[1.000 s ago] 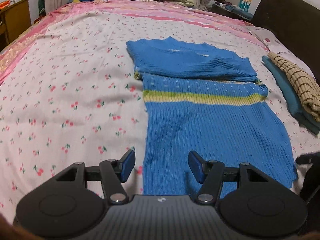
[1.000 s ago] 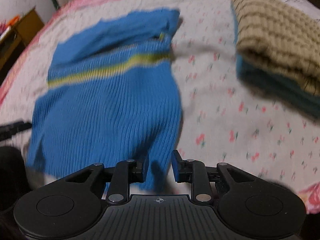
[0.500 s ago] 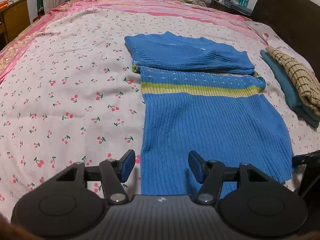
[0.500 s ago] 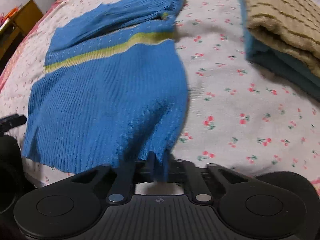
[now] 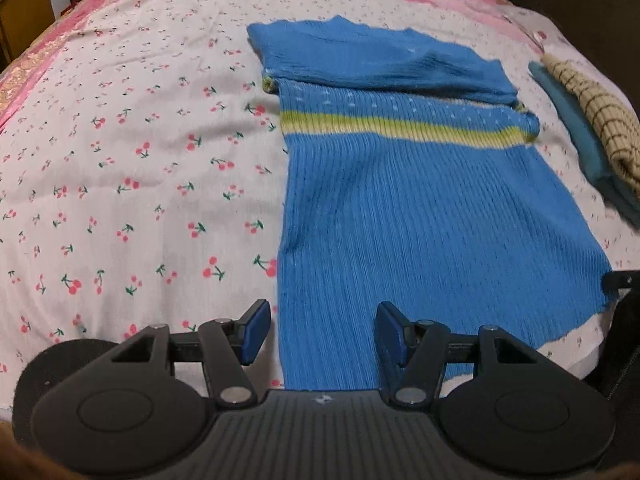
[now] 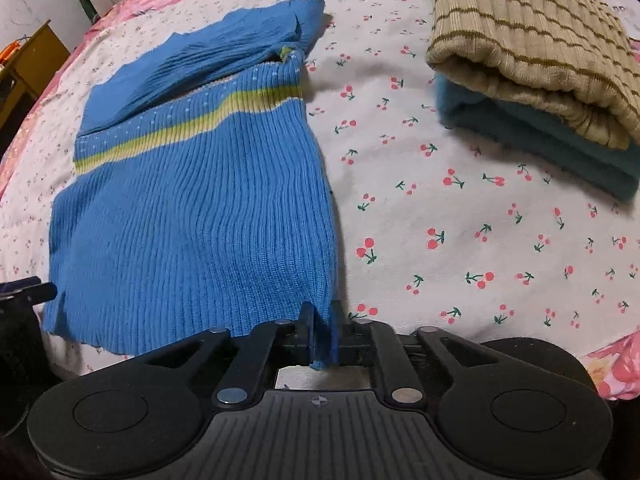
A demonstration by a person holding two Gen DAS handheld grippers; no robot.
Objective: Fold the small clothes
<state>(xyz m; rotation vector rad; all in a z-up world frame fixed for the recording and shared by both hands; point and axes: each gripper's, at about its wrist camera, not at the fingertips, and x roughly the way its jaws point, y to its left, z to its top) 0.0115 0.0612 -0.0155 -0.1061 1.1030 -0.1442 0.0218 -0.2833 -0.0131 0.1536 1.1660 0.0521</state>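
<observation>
Nearest, right gripper (image 6: 322,334): jaws just reopened slightly, pinching the blue sweater (image 6: 192,216) at its near right hem corner.
Left gripper (image 5: 318,332): half open, empty, straddling the near left hem.
Sweater: long axis runs away up-frame on the bedspread (image 5: 120,160).
Far right: folded clothes (image 6: 532,60).

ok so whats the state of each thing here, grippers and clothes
blue sweater: flat on the bed, top part folded down, near corner pinched
right gripper: shut on the sweater's hem corner, jaws having just eased slightly
left gripper: open, the sweater's near left edge between the pads, not gripped
tan striped garment: folded, stacked on teal garment
teal garment: folded
</observation>
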